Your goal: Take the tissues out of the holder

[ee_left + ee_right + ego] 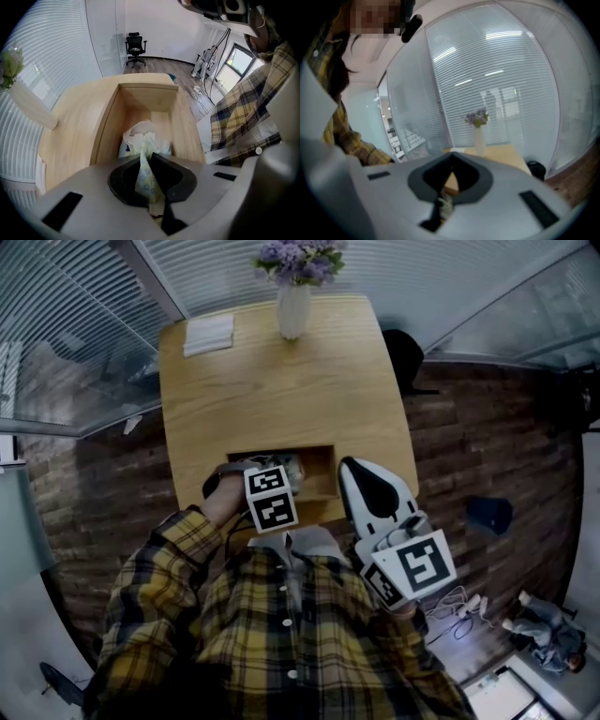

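1. Left tool (149,155): shut on one tissue (144,174), a patterned sheet running up between the jaws from the pack below. I judge the pull to be under way and not finished.
2. Tissue pack (140,140): white wrapper, lying at the bottom of the holder (107,131). The holder is a wooden recess sunk into the counter (281,390) at the edge nearest the person. The held sheet's lower end is still tucked into the pack's mouth.
3. Right tool (451,158): jaws drawn together, with a small pale scrap (444,205) lodged low between them. I cannot tell whether it is tissue. This tool hangs beside the holder on its right, clear of the pack, and points toward the vase (479,140).
4. Risk, tearing: the sheet is pinched in a narrow fold. I expect a quick or slanted pull to rip it at the pack's mouth.
5. Risk, pack lifting: nothing holds the pack down. If the sheet drags, I expect the whole pack to rise with it and snag on the recess walls.
6. Risk, chaining: the next sheet may follow the first out and trail over the counter.
7. Risk, idle side: the scrap could stop the right tool from gripping cleanly if I need it to steady the pack.
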The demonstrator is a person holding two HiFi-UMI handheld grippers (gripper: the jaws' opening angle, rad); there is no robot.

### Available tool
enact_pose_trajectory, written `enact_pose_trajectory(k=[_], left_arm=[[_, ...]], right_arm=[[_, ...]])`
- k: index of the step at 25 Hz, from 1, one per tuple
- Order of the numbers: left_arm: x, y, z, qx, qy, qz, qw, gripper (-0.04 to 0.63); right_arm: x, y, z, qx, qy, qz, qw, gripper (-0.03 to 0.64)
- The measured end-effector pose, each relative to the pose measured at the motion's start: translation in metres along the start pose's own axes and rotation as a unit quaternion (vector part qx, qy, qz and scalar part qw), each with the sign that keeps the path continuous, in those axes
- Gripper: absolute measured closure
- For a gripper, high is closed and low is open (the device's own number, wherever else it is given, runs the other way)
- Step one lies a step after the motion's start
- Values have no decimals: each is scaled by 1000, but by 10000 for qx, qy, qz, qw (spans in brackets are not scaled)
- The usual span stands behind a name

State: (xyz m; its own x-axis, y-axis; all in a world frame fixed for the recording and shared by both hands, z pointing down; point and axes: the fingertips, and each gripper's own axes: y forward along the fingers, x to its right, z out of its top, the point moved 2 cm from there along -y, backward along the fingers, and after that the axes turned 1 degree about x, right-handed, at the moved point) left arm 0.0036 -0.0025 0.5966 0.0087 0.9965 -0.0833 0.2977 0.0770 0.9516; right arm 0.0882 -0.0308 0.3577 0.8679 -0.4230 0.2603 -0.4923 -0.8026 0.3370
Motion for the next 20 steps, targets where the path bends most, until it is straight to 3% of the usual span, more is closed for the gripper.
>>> enact_pose_trajectory(k=[9,20], left_arm=[[-8,-22,11,414,-194,212,9987,577],[-6,-101,38,1187,-403,739,9894,578]], right_arm=[[-3,-3,4,59,-84,22,9999,606],[-11,-6,22,202,-316,174,9991,606]])
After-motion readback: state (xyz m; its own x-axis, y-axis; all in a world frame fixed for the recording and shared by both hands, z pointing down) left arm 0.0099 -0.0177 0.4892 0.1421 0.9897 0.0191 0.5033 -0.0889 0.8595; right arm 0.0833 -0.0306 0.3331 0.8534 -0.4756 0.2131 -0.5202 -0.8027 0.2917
